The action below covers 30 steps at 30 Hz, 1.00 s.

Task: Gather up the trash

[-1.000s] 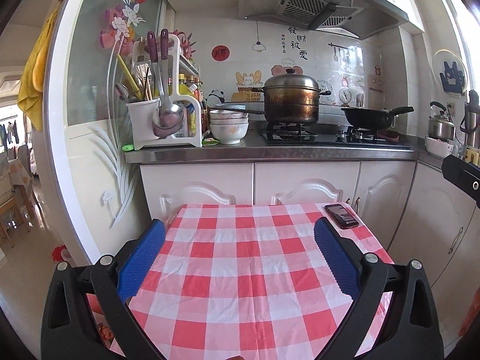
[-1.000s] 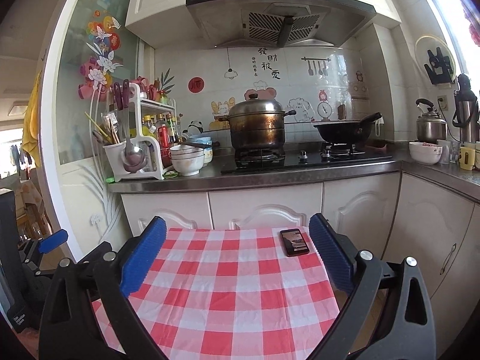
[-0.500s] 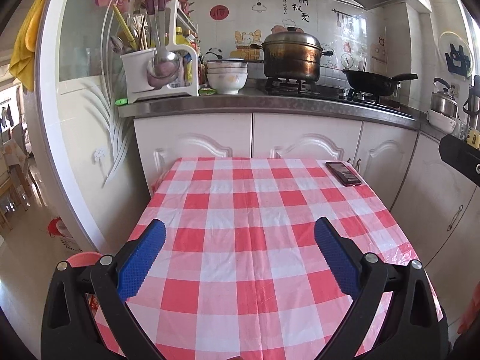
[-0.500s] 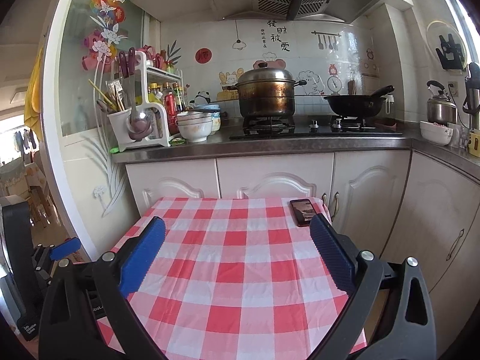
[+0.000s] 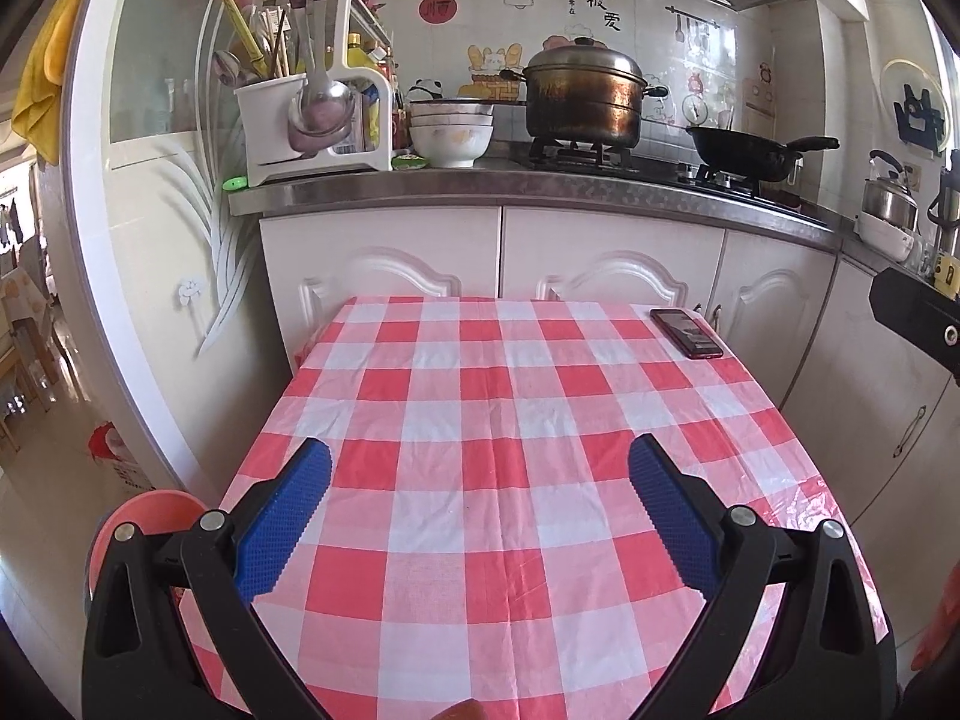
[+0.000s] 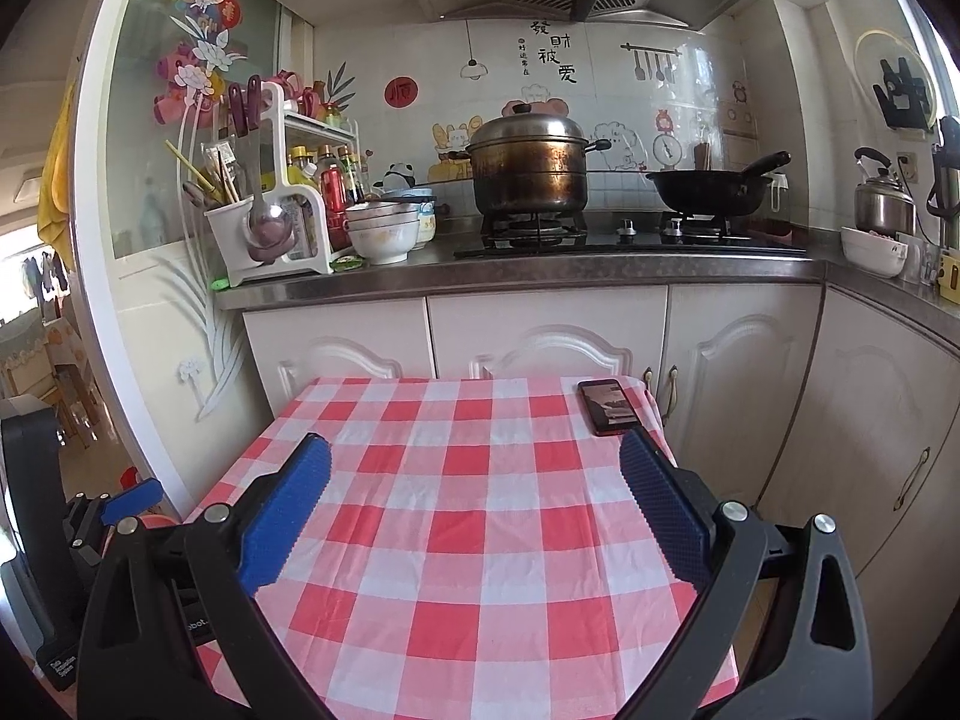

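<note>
No trash shows in either view. My left gripper is open and empty above the near part of a table with a red and white checked cloth. My right gripper is open and empty over the same table. A pink round container stands on the floor at the table's left, partly hidden by my left gripper; a sliver of it shows in the right wrist view. My left gripper's body also shows at the left edge of the right wrist view.
A dark phone lies at the table's far right corner, also in the right wrist view. Behind stands a white cabinet with counter, pot, wok, bowls and utensil rack.
Both cameras tilted down and pulled back, so more of the table shows. Both grippers stayed open and empty.
</note>
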Tool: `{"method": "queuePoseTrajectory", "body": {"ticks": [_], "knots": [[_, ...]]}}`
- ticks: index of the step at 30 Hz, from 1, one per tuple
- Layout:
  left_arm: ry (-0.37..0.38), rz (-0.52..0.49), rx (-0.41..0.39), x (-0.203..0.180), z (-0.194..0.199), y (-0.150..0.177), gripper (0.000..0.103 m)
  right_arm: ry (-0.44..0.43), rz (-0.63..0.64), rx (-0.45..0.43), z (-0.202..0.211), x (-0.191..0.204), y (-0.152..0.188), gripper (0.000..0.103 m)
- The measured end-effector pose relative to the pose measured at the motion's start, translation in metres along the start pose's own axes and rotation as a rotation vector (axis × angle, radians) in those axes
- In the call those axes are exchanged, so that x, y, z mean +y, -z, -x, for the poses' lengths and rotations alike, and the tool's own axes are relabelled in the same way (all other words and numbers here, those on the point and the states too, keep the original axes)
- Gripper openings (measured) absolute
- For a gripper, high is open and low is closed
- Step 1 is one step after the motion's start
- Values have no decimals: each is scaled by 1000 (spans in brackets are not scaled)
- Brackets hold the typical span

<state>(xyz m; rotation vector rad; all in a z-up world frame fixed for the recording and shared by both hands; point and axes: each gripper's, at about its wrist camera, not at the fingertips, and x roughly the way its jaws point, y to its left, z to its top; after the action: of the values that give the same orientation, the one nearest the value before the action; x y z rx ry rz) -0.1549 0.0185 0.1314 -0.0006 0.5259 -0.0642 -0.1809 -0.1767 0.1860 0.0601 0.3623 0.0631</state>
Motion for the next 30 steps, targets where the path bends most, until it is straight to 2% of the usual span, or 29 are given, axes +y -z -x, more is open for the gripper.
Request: {"method": "queuePoseTrajectory", "body": {"ticks": [14,30], "knots": [[-8,-5,-2,-3,-3,2,98,5,5,14,-6,1,2,97],[30,-24,17,-20,-8,7,98,28,16,17,-10,-3,4,97]]}}
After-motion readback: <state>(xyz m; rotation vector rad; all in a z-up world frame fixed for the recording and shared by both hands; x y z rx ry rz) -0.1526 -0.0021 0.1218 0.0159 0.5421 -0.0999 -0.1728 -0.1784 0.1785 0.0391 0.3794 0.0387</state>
